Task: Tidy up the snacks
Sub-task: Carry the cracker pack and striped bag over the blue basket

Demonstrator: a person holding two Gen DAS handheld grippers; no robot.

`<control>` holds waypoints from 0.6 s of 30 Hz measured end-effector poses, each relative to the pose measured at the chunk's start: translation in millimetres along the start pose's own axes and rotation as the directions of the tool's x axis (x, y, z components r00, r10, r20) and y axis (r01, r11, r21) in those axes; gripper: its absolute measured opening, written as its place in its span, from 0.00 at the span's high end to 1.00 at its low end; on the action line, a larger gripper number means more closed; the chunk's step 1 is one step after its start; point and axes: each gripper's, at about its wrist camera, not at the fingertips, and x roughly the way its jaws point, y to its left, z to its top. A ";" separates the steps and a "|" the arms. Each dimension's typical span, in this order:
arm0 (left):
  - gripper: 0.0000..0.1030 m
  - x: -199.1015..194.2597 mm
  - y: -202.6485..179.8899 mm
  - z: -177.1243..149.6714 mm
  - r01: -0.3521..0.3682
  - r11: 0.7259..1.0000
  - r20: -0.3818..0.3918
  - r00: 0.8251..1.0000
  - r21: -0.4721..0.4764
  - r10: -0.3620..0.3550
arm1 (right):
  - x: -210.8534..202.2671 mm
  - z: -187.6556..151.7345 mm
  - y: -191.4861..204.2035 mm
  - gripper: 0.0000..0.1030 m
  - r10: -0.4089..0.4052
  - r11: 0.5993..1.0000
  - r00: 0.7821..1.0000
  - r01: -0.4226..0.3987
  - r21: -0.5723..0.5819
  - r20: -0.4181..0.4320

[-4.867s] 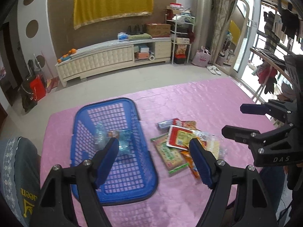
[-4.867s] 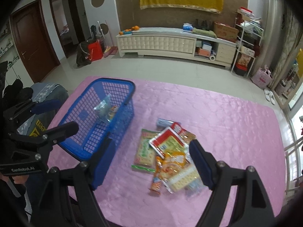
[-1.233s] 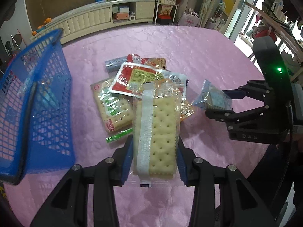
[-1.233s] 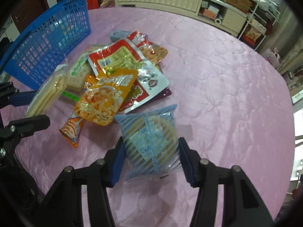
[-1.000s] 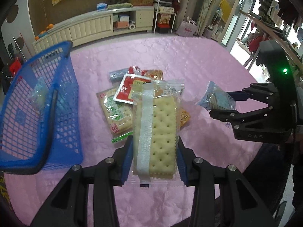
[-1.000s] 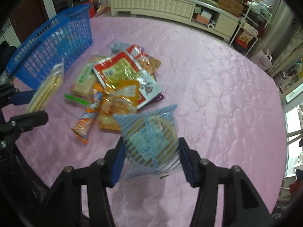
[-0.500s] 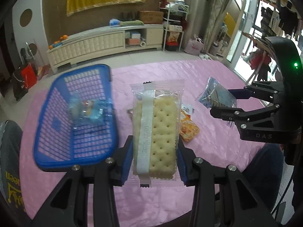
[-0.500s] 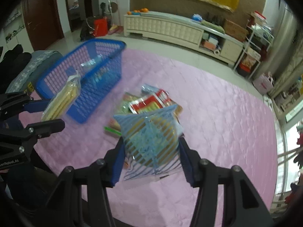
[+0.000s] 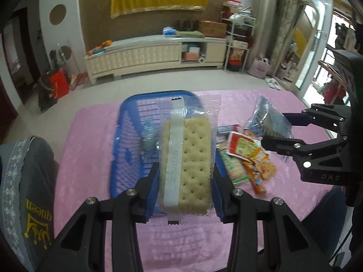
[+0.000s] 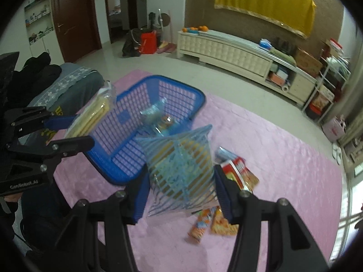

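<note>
Holding one snack in each tool, we hover near the blue plastic mesh basket [image 9: 127, 136]: left tool [image 9: 185, 181] clamps the clear-wrapped cracker pack [image 9: 186, 158], right tool [image 10: 181, 188] the blue-striped pouch [image 10: 179, 165]. One clear packet [image 10: 158, 117] sits inside (several packets [image 9: 245, 156] remain on the pink tabletop [image 9: 90, 170]).

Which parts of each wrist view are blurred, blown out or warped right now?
Left wrist view: cracker pack in the left tongs sharp; blue basket smeared; window at right blown out; fisheye bends the room. Right wrist view: striped blue bag in the right tongs fairly sharp; loose snacks on the pink cloth blurred.
</note>
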 end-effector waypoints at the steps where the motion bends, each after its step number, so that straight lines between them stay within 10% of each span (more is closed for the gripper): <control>1: 0.62 -0.3 4.9 1.3 -0.003 1.000 -0.002 1.000 -0.002 0.003 | 2.8 3.9 1.8 0.43 0.005 1.000 1.000 -0.005 -0.003 0.001; 18: 0.62 37.0 52.0 13.8 -0.016 0.998 -0.053 0.999 -0.059 0.012 | 85.6 52.0 32.1 0.43 0.080 0.995 0.989 -0.085 -0.042 -0.123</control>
